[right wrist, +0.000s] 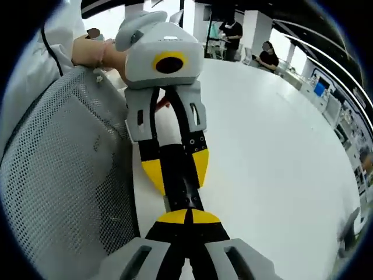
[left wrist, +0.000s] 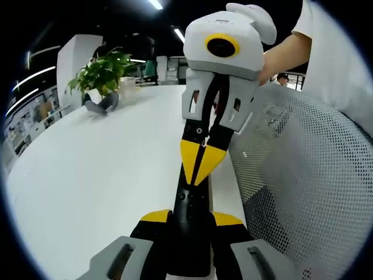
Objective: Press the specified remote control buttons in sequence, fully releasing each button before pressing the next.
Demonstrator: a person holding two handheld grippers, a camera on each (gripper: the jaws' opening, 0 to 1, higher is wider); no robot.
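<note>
Clamping the black remote [left wrist: 192,245] in the left claw [left wrist: 192,217] by the white surface's [left wrist: 87,175] edge, long axis straight toward the right claw [left wrist: 198,160], jaws together, seemingly touching its far end.

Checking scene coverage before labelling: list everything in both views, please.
remote: 1, black, held over the table's near edge, between the two grippers
table: 1, white, across both views
plant: 1, green, potted, far side of the table
mesh chair: 1, pale grey, beside the table edge
people: at least 2, dark clothes, in the background beyond the table
left gripper: grey with yellow tips, shut on the remote's sides
right gripper: grey with yellow tips, shut, tips at the remote's other end
hand: 1 in the right gripper view, behind the left gripper, white sleeve beside it
</note>
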